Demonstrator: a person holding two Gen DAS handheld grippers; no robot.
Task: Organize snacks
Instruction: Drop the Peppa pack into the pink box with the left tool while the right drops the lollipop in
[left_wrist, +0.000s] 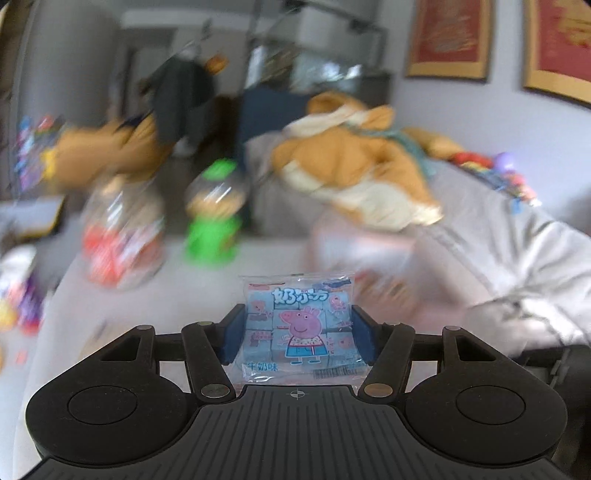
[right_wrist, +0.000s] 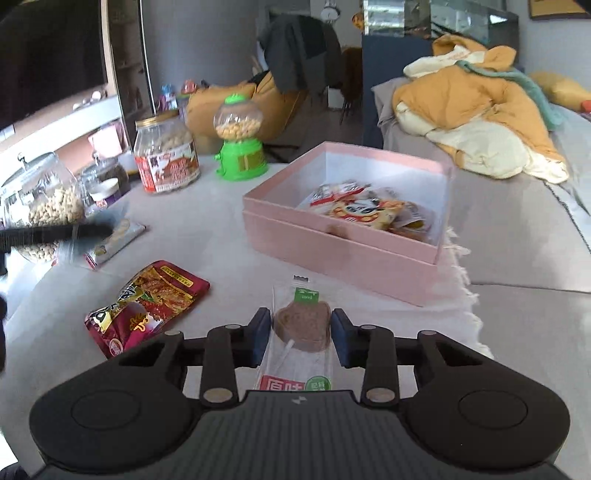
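Nearest the right wrist camera, the right gripper (right_wrist: 299, 334) is pinching a clear-wrapped heart-shaped lollipop (right_wrist: 303, 326) between its blue pads, jaws drawn close on the wrapper's sides. Its long axis is running near to far, stick pointing back toward the camera and the serrated seal pointing away. Just left of it, a glossy crimson foil pouch (right_wrist: 146, 304) is lying flat and crinkled on the pale tabletop (right_wrist: 221, 229), angled from near left to far right, with bare surface showing between it and the pink box (right_wrist: 343, 251). That open, straight-walled box is sitting near the table's fringed right edge, holding flat packets. Farther left, a clear jar with a red label (right_wrist: 166, 162) and a green gumball-style dispenser (right_wrist: 240, 144) are standing upright and apart.

Seen from the left wrist, the left gripper (left_wrist: 297, 332) is clamping a pale-blue square cartoon-pig packet (left_wrist: 301, 328), its jaws standing about half spread on its sides, print upright and top seal pointing far. Everything beyond is smearing into blur.
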